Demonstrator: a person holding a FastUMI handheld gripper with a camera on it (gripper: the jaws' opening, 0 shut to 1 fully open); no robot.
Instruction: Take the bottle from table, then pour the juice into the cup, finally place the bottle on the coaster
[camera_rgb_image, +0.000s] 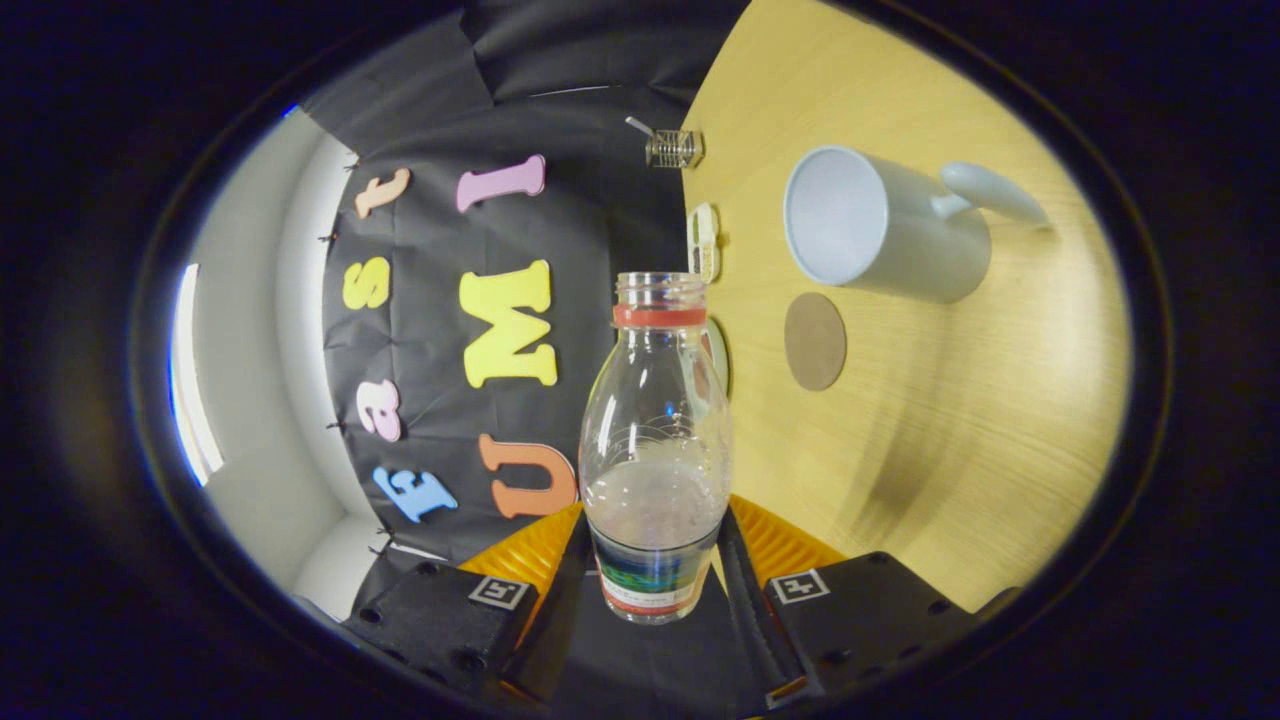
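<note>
Gripping uncapped bottle of pale juice, gripper clamped; white cup empty.

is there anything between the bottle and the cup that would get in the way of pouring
Nothing visible does. The gripper is shut on the bottle, which is tipped sideways. The cup stands beyond it on the table, with only the flat coaster between them.

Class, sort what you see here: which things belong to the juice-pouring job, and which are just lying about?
Belong to the job:
bottle, gripped between the claw fingers
cup
coaster

Just lying about:
small wire holder at the table's far edge
pale flat object beyond the bottle; cannot tell what
</note>
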